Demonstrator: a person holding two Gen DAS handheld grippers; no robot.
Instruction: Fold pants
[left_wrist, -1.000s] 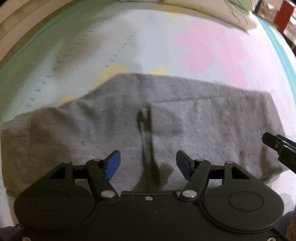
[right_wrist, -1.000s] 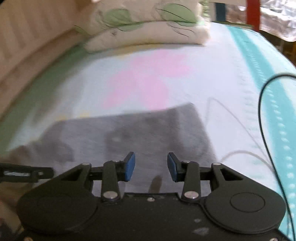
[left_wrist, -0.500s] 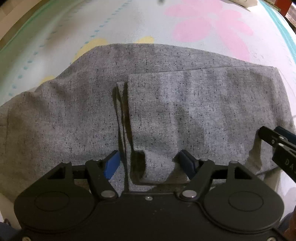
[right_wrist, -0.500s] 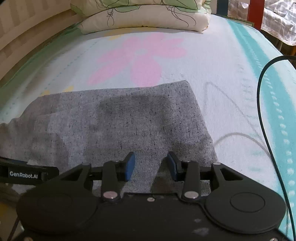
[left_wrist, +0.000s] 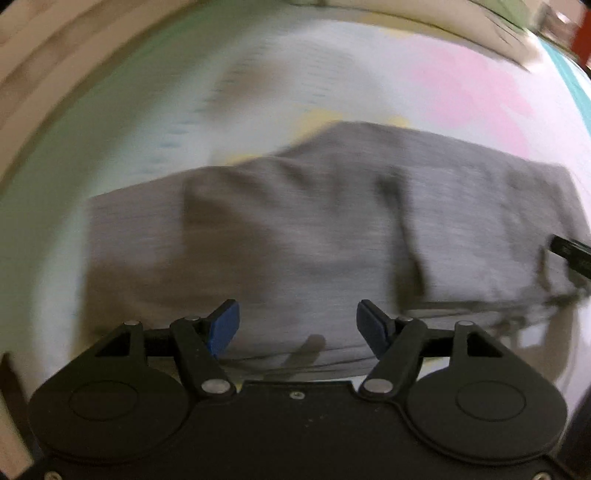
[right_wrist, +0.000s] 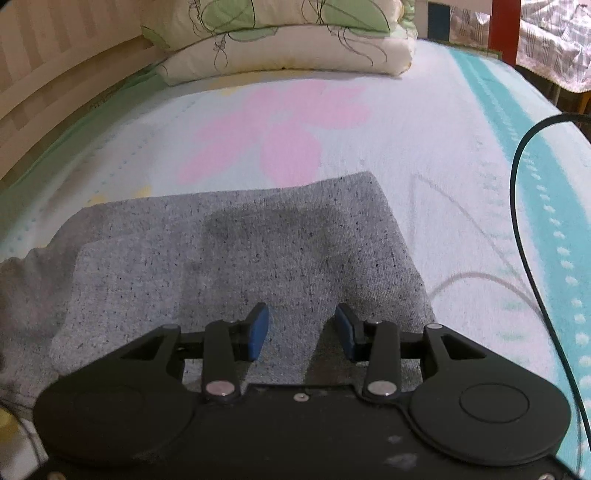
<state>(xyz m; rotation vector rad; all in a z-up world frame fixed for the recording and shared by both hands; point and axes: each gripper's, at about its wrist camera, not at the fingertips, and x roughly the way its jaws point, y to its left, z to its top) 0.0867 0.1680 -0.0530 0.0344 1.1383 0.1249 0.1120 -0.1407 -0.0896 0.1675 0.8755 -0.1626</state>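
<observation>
The grey pants (right_wrist: 236, 258) lie folded into a flat, roughly rectangular stack on the bed sheet (right_wrist: 424, 147), which is pale with a large pink flower print and a teal band along its right side. In the right wrist view the right gripper (right_wrist: 301, 330) hangs just over the near right part of the stack with its blue pads (right_wrist: 258, 332) apart — nothing is pinched between them, only the flat top layer of cloth shows in the gap. The left wrist view is heavily blurred; there the left gripper (left_wrist: 297, 326) stands released and wide over the near edge of the pants (left_wrist: 295, 229), its pads clear of the fabric, and a dark fold line runs down the cloth to the right of centre. A black tip of the right gripper (left_wrist: 570, 249) shows at the right edge of that view. A folded quilt (right_wrist: 280, 40) with green leaf print lies at the far end of the bed, and a black cable (right_wrist: 524, 221) curves across the sheet's teal side.
</observation>
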